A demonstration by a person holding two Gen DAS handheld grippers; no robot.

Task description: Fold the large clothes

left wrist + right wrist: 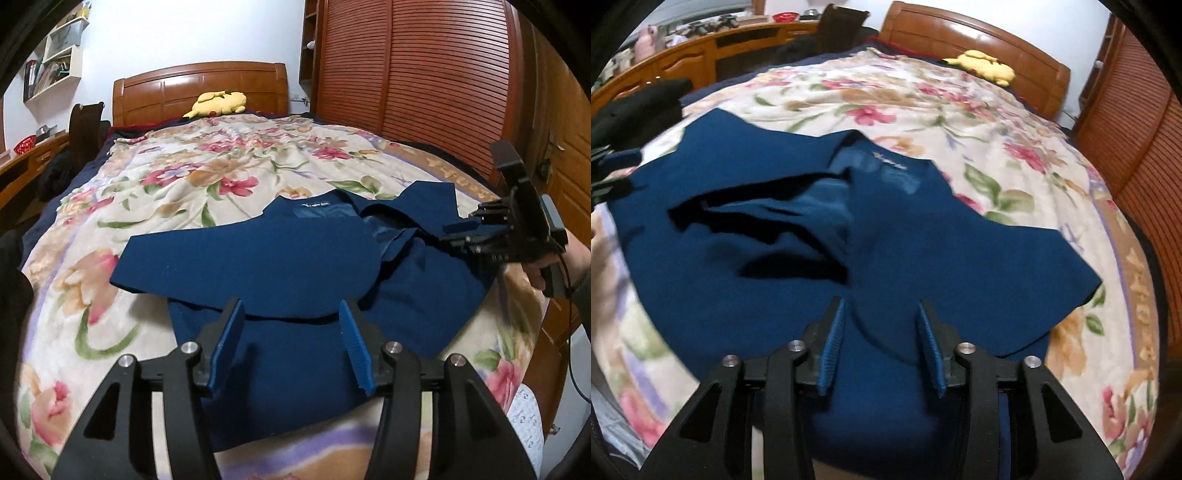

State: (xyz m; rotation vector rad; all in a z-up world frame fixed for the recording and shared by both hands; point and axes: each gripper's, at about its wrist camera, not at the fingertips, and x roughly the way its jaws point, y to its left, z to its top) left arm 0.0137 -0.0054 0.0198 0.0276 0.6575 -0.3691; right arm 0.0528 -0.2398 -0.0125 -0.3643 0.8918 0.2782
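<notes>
Mid-fold: both hand-held grippers, left (pixel 291 314) and right (pixel 881 314), hovered part-open and empty above the navy garment (pixel 280 258); next, its near edge needed pinching.

Bed (pixel 436 162) with wooden headboard (pixel 201 86), covered by a floral blanket (pixel 207 173). A dark blue garment (pixel 280 258) lies spread on the blanket at frame centre; a yellow plush toy (pixel 218 103), possibly resting on a pillow, lies at top centre below the headboard.
</notes>
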